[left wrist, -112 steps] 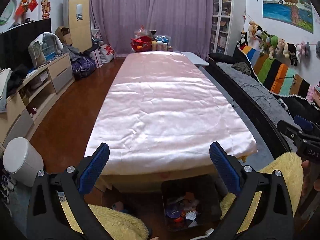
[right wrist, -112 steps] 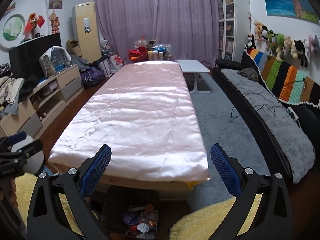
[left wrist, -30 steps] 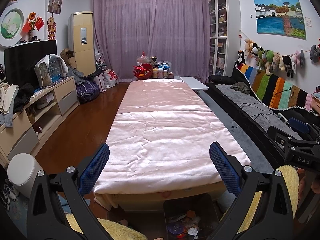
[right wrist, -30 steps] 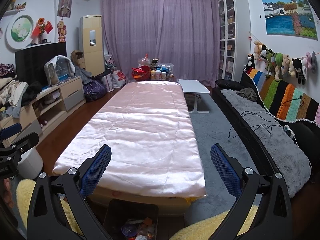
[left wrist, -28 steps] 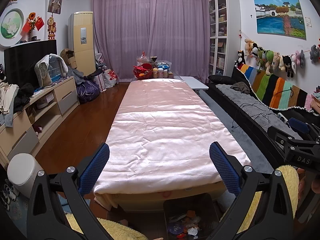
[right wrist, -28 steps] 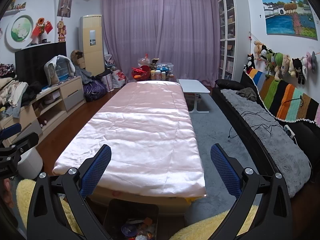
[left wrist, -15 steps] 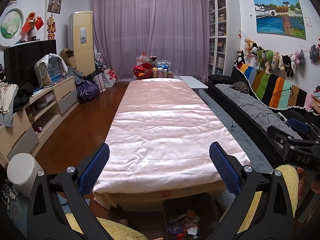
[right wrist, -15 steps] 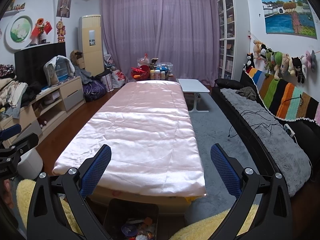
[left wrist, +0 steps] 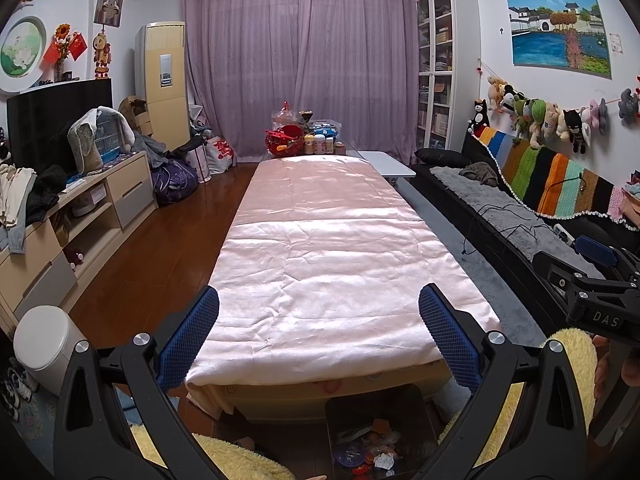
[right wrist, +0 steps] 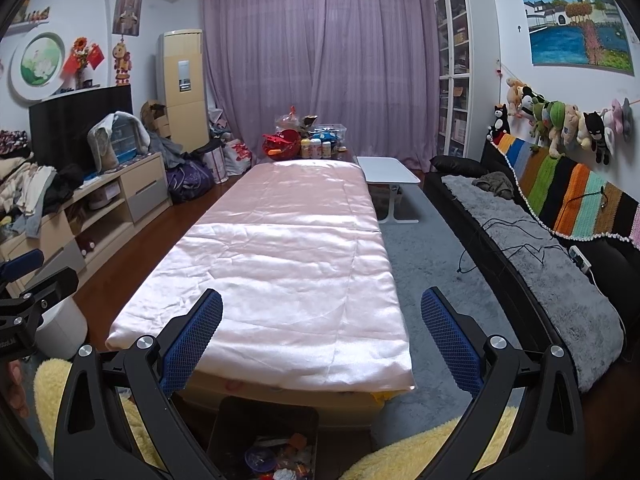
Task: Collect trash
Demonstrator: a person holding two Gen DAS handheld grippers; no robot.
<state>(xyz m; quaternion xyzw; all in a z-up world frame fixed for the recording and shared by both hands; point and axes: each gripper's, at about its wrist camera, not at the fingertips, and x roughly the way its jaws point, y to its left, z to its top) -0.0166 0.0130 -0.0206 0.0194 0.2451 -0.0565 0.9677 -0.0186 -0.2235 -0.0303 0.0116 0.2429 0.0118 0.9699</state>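
A dark bin (left wrist: 376, 404) holding mixed trash scraps (left wrist: 370, 454) stands on the floor below the near end of the long table; it also shows in the right wrist view (right wrist: 256, 416). My left gripper (left wrist: 319, 340) is open and empty, held above the table's near edge. My right gripper (right wrist: 322, 342) is open and empty, also above the near edge. The right gripper body shows at the right edge of the left wrist view (left wrist: 588, 280). The pink satin cloth (left wrist: 328, 248) on the table shows no trash.
A cluster of bottles and a red basket (left wrist: 286, 142) stands at the table's far end. A TV cabinet (left wrist: 68, 216) runs along the left, a black sofa (right wrist: 536, 248) along the right, a white side table (right wrist: 390, 172) by it. A white canister (left wrist: 44, 340) stands at lower left.
Since 3.7 s ago both grippers have tilted up and back, so more of the room and less of the bin shows. In the last second nothing has visibly moved.
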